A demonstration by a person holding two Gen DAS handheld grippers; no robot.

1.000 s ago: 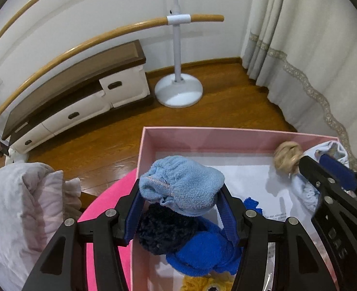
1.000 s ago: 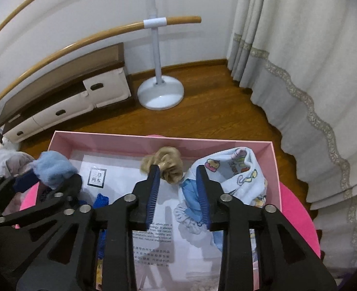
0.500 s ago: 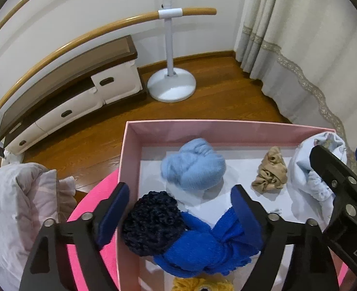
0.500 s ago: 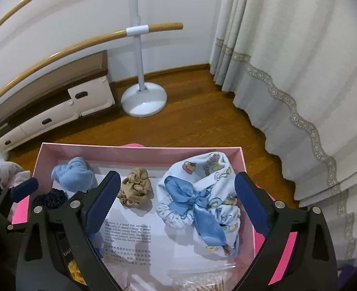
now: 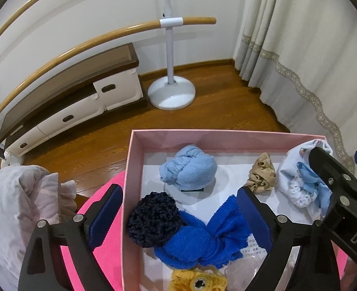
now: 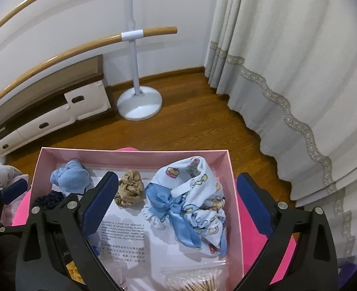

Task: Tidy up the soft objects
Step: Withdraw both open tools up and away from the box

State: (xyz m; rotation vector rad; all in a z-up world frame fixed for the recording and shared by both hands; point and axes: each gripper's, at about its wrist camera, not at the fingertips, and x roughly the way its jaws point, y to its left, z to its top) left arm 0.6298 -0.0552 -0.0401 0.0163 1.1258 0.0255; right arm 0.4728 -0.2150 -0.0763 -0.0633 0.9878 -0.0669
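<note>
Both the left gripper (image 5: 179,215) and right gripper (image 6: 176,202) hover wide and empty above the pink box (image 6: 235,189); soft items inside suggest sorting is nearly done.

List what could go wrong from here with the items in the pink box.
1. The printed bonnet leans against the box wall at the right; a nudge from the open right gripper could tip it out.
2. The royal-blue cloth overlaps the navy scrunchie; a grab by the open left gripper might lift both.
3. The ribbon trails loose and could snag a finger.
</note>
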